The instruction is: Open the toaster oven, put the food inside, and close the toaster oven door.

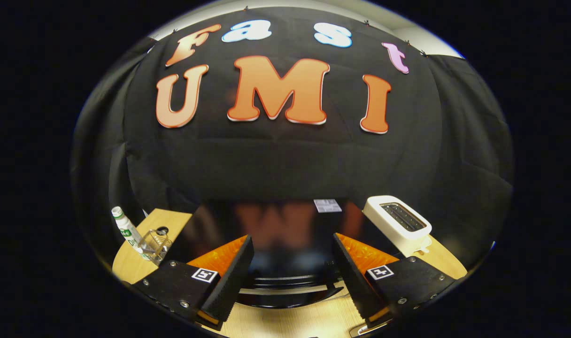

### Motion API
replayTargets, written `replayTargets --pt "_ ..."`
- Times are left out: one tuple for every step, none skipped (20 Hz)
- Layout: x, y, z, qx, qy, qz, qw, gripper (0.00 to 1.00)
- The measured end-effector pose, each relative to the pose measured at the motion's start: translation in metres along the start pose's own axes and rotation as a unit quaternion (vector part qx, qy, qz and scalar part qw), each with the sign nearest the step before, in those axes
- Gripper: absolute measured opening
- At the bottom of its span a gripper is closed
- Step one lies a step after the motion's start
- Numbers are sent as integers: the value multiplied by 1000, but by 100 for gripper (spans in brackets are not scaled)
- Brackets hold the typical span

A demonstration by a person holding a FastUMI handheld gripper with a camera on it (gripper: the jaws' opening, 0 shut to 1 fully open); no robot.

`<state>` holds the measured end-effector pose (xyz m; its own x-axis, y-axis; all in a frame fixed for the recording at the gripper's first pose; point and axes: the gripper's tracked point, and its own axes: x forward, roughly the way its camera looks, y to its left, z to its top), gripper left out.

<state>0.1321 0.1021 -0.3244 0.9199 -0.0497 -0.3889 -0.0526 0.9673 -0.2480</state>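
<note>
The toaster oven (pixel 285 225) is a black box with a glossy top that mirrors the wall. It sits on the wooden table directly ahead of me and below. My gripper (pixel 292 239) hovers above its front edge, open, with nothing between the fingers (pixel 231 277). Low between the fingers, the oven's front rim shows a thin silvery strip (pixel 290 290). I cannot tell how the door stands from this angle. A small grey label (pixel 327 205) lies at the back of the oven's top.
A white slot toaster (pixel 398 220) stands on the table just right of the oven. To the left are a white bottle with a green label (pixel 126 230) and a clear glass (pixel 155 244). The wooden table (pixel 290 324) shows under the fingers. The black cloth wall stands close behind.
</note>
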Motion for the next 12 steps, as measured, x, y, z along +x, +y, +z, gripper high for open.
replayTargets --pt "5 -1 -6 -2 11 -3 1000 99" --pt "6 0 -2 6 0 2 1000 99" --pt "7 1 -1 10 -3 -1 1000 100" --pt "5 2 -5 12 1 3 1000 99" --pt "4 2 -5 17 2 5 1000 99" --pt "3 3 -8 24 8 8 1000 100" --pt "1 6 -9 29 10 9 999 99" --pt "-3 6 -9 25 9 9 1000 100" --pt "-8 7 -11 23 12 11 1000 100" --pt "-12 8 -12 25 13 14 1000 100" --pt "-16 8 -13 26 14 15 999 100" --pt "-20 7 -15 27 17 16 999 99"
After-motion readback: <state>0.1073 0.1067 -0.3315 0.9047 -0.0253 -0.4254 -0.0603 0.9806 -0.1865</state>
